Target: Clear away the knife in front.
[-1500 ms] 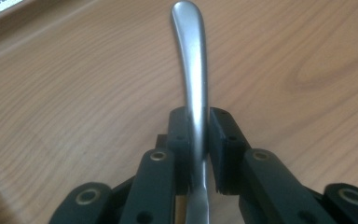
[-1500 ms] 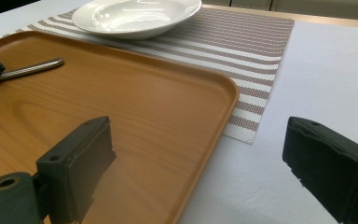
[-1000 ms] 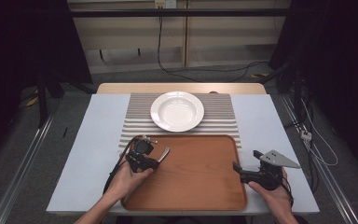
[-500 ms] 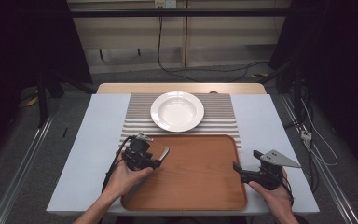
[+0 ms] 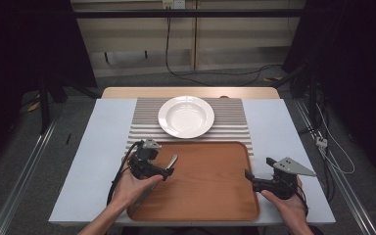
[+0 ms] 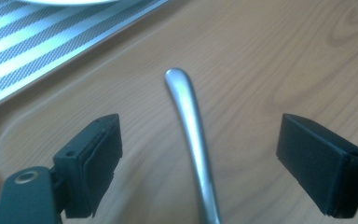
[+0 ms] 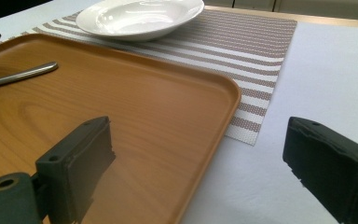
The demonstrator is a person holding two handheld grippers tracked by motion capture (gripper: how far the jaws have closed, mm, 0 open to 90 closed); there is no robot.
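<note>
Early days by the look of it: left gripper [image 6: 200,154] spread wide astride the brushed-steel cutlery handle [image 6: 191,126] lying ungrasped on the brown wooden tray [image 5: 210,196], right gripper [image 7: 214,168] gaping, empty, white round plate [image 5: 186,116] bare.

Right gripper [image 7: 200,163] fingers spread wide, straddling the wooden tray's [image 7: 168,116] edge.
</note>
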